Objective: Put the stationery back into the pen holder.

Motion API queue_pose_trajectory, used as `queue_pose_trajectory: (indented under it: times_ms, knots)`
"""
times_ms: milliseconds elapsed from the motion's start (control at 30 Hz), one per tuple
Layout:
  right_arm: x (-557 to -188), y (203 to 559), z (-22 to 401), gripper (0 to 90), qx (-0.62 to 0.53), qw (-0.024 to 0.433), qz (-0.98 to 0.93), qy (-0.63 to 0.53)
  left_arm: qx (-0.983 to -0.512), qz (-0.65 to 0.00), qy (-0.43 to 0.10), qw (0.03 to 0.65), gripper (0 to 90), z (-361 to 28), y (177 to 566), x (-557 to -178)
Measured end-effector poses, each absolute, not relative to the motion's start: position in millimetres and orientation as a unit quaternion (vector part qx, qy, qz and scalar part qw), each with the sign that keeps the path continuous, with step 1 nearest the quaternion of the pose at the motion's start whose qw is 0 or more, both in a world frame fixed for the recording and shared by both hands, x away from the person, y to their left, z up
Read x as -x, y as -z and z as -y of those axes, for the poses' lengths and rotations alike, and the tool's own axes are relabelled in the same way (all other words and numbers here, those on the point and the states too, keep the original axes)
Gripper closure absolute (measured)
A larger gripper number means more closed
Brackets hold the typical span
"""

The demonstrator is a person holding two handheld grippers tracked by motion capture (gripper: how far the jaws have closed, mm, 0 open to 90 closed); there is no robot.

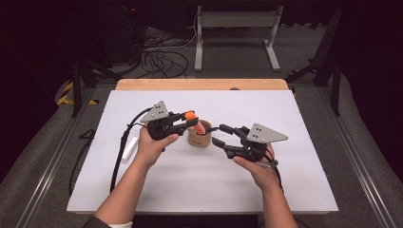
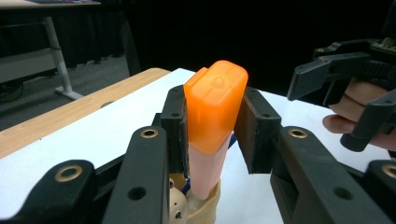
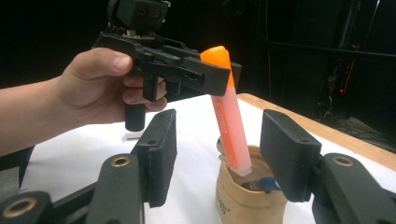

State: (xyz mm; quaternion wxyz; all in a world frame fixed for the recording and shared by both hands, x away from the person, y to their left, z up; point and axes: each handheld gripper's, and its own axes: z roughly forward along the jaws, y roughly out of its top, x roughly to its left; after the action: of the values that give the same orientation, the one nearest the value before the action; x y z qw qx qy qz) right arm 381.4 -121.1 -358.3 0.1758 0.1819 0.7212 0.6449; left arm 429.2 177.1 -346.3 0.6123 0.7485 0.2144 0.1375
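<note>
An orange highlighter [image 1: 195,119] stands tilted with its lower end inside a small tan cup [image 1: 199,140] at the middle of the white board. My left gripper [image 1: 192,118] is shut on its orange cap [image 2: 215,102], and both pads flank the cap in the left gripper view. From the right gripper view the highlighter [image 3: 231,135] leans out of the cup [image 3: 247,203], beside a blue pen [image 3: 264,184]. My right gripper [image 1: 218,134] is open just right of the cup, with its jaws on either side of the cup and a gap at one pad [image 3: 163,154].
A small white block [image 1: 129,147] lies on the white board [image 1: 199,185] left of my left hand. The wooden table edge [image 1: 202,84] runs along the back. Beyond it on the floor are a metal stand [image 1: 235,21] and loose cables [image 1: 161,59].
</note>
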Motion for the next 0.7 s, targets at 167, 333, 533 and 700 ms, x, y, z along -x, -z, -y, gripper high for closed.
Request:
queue_pose_trajectory:
  times_ms: [167,333,533,700]
  knots:
    - [-381.5,358.3,121.4,47.0,-0.182,0.176,-0.721,-0.645,-0.754,-0.213,-0.136,0.607,66.8,-172.5,349.4,-432.2]
    - [-381.8,358.3,122.1,47.0,-0.182,0.177,-0.72,-0.646,-0.758,-0.215,-0.134,0.601,66.8,-169.6,353.5,-435.0]
    - [-381.8,358.3,122.5,47.2,-0.181,0.176,-0.719,-0.647,-0.761,-0.217,-0.133,0.597,66.8,-166.2,357.5,-437.2]
    - [-381.7,358.4,122.3,47.2,-0.181,0.177,-0.72,-0.646,-0.765,-0.218,-0.135,0.591,66.6,-164.7,360.4,-439.0]
